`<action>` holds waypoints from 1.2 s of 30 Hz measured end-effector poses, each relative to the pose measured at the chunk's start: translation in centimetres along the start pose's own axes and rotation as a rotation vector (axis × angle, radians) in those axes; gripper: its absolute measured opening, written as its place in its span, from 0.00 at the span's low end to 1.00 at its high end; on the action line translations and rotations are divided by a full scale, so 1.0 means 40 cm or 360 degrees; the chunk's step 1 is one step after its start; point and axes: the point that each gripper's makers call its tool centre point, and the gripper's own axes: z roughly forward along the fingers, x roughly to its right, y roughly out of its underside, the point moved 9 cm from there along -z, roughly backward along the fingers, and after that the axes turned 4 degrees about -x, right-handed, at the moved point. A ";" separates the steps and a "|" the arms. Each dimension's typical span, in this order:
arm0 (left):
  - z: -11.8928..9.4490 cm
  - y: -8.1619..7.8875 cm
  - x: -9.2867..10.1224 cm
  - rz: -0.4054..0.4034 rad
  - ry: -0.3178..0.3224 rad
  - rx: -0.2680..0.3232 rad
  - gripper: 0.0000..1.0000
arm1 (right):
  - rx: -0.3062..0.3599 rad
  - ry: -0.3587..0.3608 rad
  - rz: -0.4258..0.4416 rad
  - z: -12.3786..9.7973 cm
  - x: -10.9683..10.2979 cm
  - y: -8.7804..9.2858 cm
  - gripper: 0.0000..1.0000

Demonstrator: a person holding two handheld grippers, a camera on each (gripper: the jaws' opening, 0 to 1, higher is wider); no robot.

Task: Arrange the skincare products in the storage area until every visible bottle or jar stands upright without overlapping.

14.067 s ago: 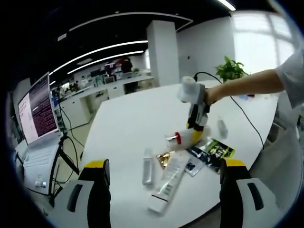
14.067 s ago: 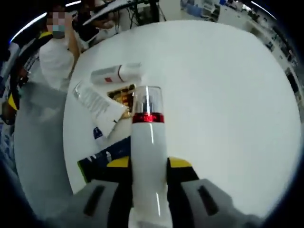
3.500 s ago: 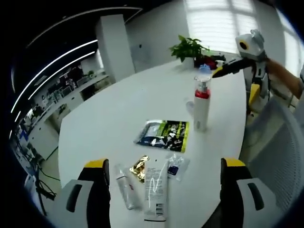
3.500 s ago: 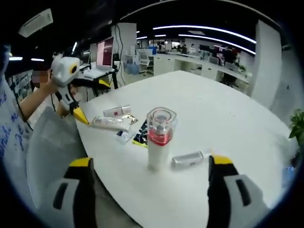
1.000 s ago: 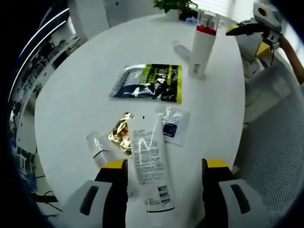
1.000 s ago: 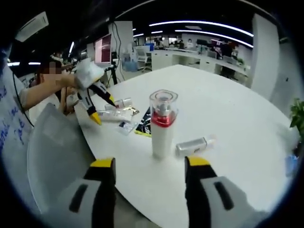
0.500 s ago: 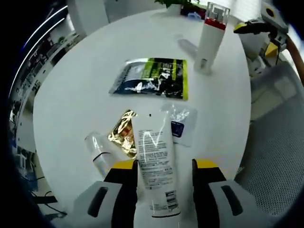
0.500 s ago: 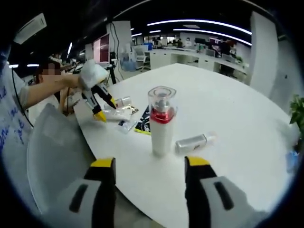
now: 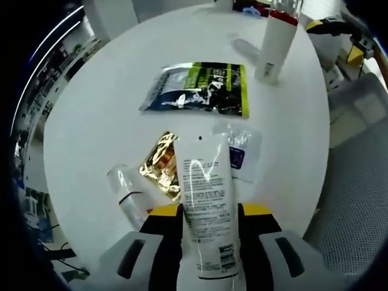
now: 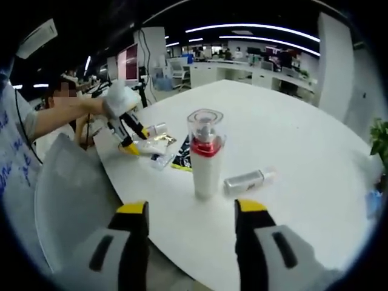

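Gripping the flat white printed tube with my left gripper; my right gripper is hovering released before the upright red-banded bottle.

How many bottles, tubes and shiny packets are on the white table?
Bottles: 3 (tall red-banded bottle, small lying bottle, small clear bottle)
Tubes: 1 (white tube)
Packets: 3 (green-black packet, gold packet, clear sachet)
Total: 7
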 end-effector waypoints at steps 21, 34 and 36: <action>-0.055 -0.001 0.014 -0.0081 -0.0047 0.0123 0.29 | 0.0020 -0.0036 -0.0024 0.006 -0.015 -0.012 0.55; -0.118 -0.053 0.061 -0.0105 0.0004 0.0379 0.29 | 0.0060 -0.0052 -0.0036 0.007 -0.032 -0.029 0.54; -0.123 -0.059 0.067 -0.0108 0.0025 0.0405 0.29 | 0.0071 -0.0061 -0.0039 0.006 -0.036 -0.034 0.54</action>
